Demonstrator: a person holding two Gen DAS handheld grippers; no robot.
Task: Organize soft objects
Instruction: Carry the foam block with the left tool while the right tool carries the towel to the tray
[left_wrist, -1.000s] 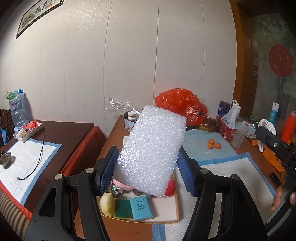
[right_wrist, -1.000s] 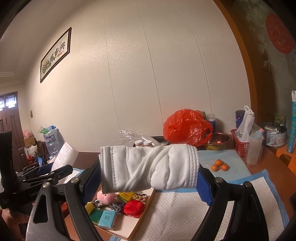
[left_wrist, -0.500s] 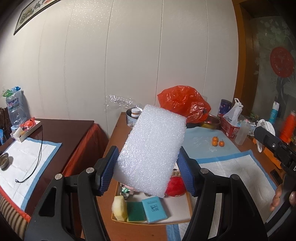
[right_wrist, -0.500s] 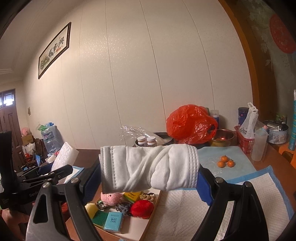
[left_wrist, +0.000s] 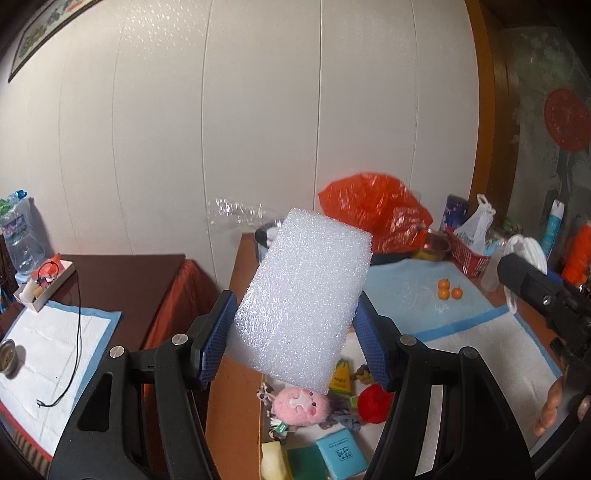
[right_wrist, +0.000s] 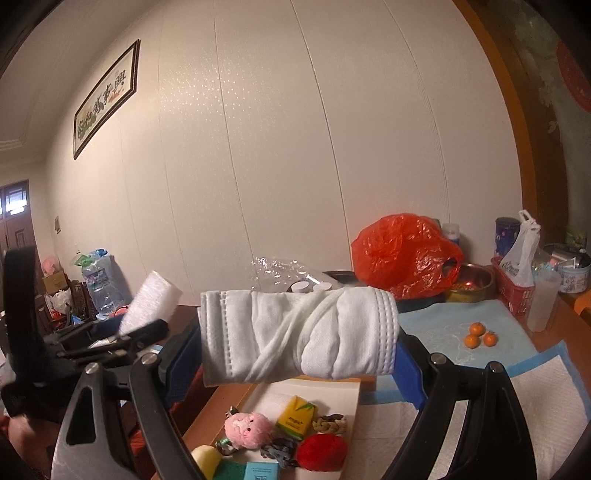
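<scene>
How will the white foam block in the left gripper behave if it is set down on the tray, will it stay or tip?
The foam block looks very light: it stands up from the left gripper, held only low down, without sagging. So it seems fairly stiff. Its broad flat faces suggest it would lie steady, though a nudge could shift it easily.

The left gripper (left_wrist: 295, 332) fills the lower half of its own wrist view, its black arms rising from the bottom corners and its blue ribbed pads (left_wrist: 216, 338) pressed against the two sides of a white foam block (left_wrist: 303, 302), held clear of the table. The right gripper (right_wrist: 298, 354) fills the bottom of its own view, jaws wide, clamping a rolled white face mask (right_wrist: 299, 334) endwise between blue pads. Fingertips of the person's right hand (left_wrist: 554, 400) show at the left view's lower right edge.
</scene>
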